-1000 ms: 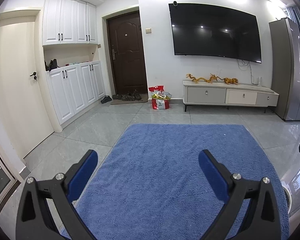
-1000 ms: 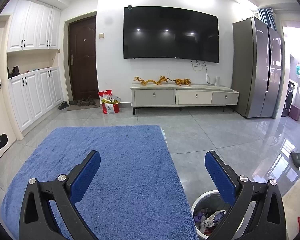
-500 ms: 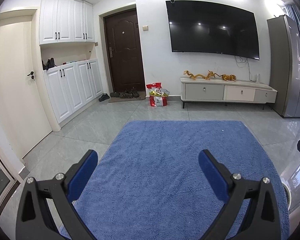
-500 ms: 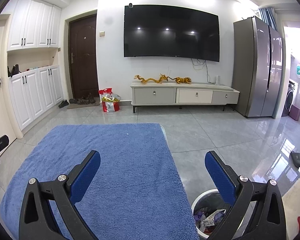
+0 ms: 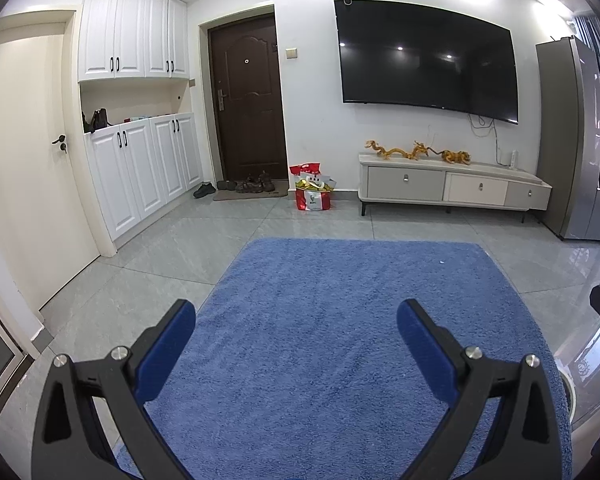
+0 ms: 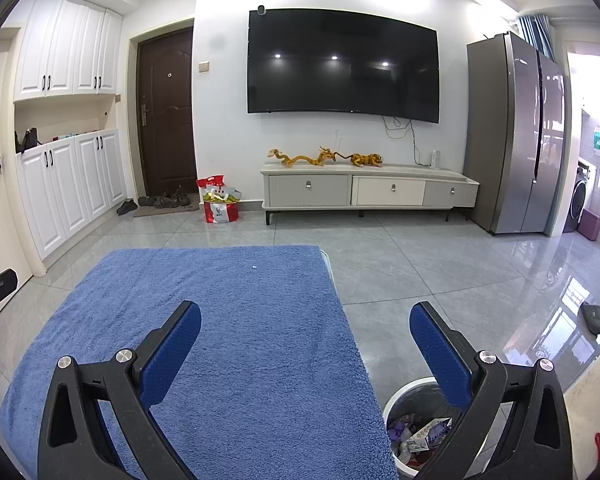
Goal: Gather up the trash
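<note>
Two claws hang over a tabletop draped in a blue towel [image 5: 340, 320]. Left claw [image 5: 296, 334] gapes wide, gripping nothing, above the towel's middle. Right claw [image 6: 305, 336] spreads just as wide and empty at the towel's right edge. Below it on the floor stands a white trash bin [image 6: 404, 404] with crumpled wrappers [image 6: 418, 434] inside.

Open blue cloth ahead of me, one bin at its right edge

The blue towel-covered surface [image 6: 228, 320] lies bare from my open left gripper [image 5: 296, 334] to its far edge (only a white speck sits there). The white trash bin [image 6: 410, 396], holding wrappers, stands just beside the cloth's right edge, under my open right gripper [image 6: 306, 336]. Grey floor tiles [image 6: 440, 264] beyond are unobstructed.
</note>
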A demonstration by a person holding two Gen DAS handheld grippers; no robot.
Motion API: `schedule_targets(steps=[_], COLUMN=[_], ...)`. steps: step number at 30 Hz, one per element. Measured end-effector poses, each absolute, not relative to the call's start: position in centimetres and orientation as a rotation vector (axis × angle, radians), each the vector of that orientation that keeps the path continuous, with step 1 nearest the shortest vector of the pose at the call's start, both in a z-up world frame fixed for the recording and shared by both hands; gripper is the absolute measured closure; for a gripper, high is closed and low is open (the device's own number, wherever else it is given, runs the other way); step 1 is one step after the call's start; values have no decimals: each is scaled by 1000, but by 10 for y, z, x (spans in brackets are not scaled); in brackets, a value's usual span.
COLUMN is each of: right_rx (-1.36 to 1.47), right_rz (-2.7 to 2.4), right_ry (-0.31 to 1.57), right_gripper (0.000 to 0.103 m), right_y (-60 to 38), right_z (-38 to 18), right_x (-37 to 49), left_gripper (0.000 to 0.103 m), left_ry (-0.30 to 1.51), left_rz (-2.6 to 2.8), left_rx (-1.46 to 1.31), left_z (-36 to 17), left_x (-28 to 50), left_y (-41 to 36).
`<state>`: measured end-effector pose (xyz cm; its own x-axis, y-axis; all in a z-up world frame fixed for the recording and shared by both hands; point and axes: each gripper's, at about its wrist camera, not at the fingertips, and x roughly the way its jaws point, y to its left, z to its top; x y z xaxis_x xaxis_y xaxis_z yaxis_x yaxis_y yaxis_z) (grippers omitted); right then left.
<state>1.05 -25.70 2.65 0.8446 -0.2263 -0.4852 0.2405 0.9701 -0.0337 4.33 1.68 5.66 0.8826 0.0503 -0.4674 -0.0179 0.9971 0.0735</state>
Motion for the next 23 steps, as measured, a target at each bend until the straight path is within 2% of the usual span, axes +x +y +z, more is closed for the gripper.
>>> schedule_targets(steps=[23], right_rx=[14], right_rz=[-239], right_ry=[514], right_gripper=[1], right_y=[-255], right_z=[23], right_x=[12], left_gripper=[1], left_ry=[481], left_rz=[20], left_rx=[78], left_z=[60], left_x=[38], left_y=[14])
